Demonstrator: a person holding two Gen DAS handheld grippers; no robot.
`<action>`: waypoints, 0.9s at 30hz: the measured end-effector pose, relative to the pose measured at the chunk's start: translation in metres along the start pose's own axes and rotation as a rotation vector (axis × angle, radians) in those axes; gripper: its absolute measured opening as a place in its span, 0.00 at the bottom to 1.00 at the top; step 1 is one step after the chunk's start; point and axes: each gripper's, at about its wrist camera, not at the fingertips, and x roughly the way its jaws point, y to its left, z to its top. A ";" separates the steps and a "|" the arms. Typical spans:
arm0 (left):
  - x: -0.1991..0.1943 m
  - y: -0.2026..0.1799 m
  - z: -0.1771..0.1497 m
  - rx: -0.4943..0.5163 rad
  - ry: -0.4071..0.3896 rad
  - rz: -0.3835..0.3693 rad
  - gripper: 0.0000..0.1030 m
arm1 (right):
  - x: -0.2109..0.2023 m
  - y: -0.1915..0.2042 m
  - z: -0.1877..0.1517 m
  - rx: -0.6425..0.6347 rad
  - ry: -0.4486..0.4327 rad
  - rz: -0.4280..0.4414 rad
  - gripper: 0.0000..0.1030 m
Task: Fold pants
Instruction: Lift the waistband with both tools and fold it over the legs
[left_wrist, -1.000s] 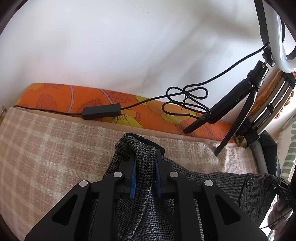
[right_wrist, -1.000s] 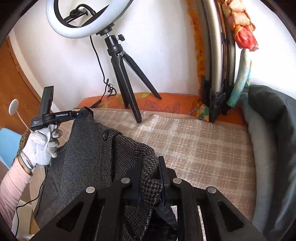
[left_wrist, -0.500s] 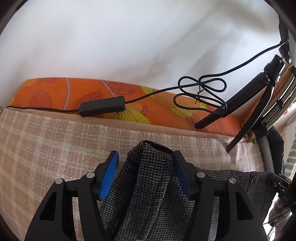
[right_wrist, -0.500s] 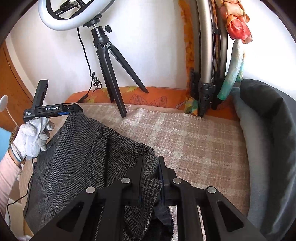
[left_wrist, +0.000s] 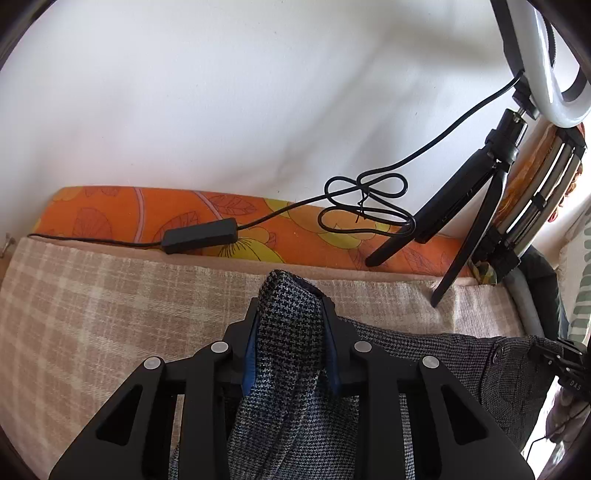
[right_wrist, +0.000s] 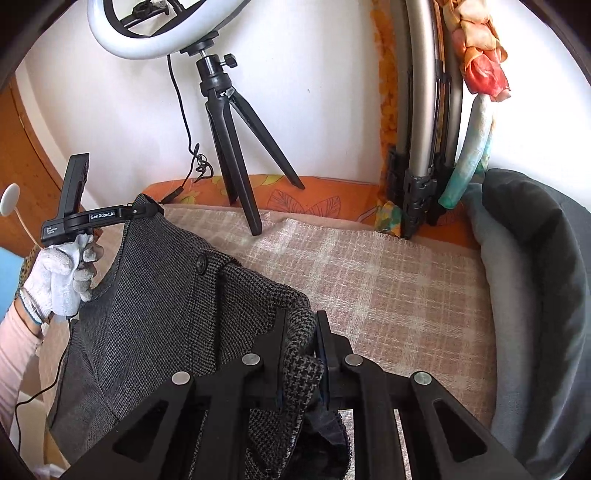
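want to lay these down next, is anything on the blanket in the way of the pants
Mostly not: the plaid blanket ahead of the pants is bare. Only the tripod stands at its far edge, and both grippers already clamp the fabric.

Behind my workspace there's a beige plaid blanket (right_wrist: 388, 280) spread over the surface, with an orange floral cushion (left_wrist: 122, 218) running along the white wall (left_wrist: 221, 92). My ring light (right_wrist: 162, 40) sits on a black tripod (right_wrist: 236, 147) whose feet rest at the blanket's far edge. Its cable (left_wrist: 369, 206) droops in a tied loop down to a black inline controller (left_wrist: 201, 240) lying on the cushion. Off to the right there's a dark grey padded thing (right_wrist: 535, 295), and some folded metal tubes (right_wrist: 421, 110) lean upright against the wall.
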 end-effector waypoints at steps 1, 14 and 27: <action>-0.012 0.000 0.000 -0.004 -0.017 -0.005 0.27 | -0.007 0.003 0.000 -0.010 -0.008 0.003 0.11; -0.162 -0.002 -0.057 -0.002 -0.187 -0.012 0.26 | -0.107 0.068 -0.015 -0.183 -0.107 0.070 0.11; -0.256 -0.016 -0.199 -0.048 -0.284 0.002 0.26 | -0.163 0.138 -0.123 -0.480 -0.096 0.039 0.11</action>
